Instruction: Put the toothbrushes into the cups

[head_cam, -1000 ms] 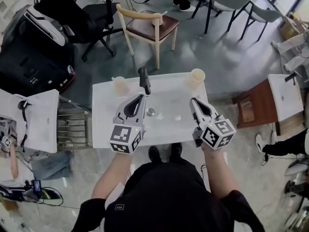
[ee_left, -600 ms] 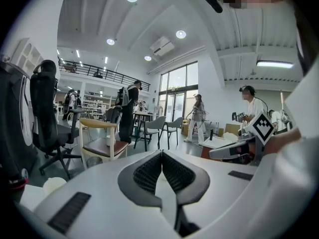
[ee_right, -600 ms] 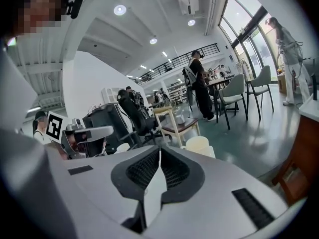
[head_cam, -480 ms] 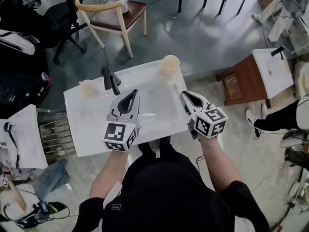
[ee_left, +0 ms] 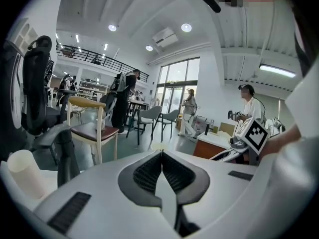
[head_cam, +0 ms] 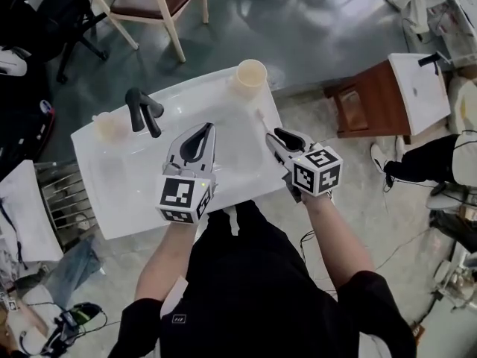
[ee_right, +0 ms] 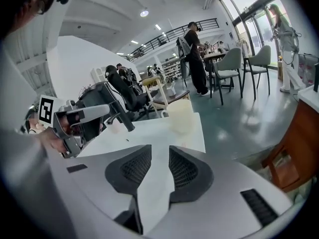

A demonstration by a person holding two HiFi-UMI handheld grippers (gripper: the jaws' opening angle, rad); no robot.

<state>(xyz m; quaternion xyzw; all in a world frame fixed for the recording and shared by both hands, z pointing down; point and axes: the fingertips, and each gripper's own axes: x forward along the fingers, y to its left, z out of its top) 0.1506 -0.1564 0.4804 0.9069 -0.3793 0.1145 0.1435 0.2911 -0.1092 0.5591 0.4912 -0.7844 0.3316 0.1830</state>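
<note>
Evidently barely begun: far cup [head_cam: 250, 75] and left cup [head_cam: 108, 126] show no toothbrush; left gripper [head_cam: 203, 127] clenched empty, right gripper [head_cam: 274, 134] jaws just opened, nothing between.

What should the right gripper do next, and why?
Probably ease the right gripper forward and down over the thin pale stick, likely a toothbrush, lying on the table just past its tips, near the cup. Its jaws have just been opening, and nothing is between them. The left gripper is shut and empty.
</note>
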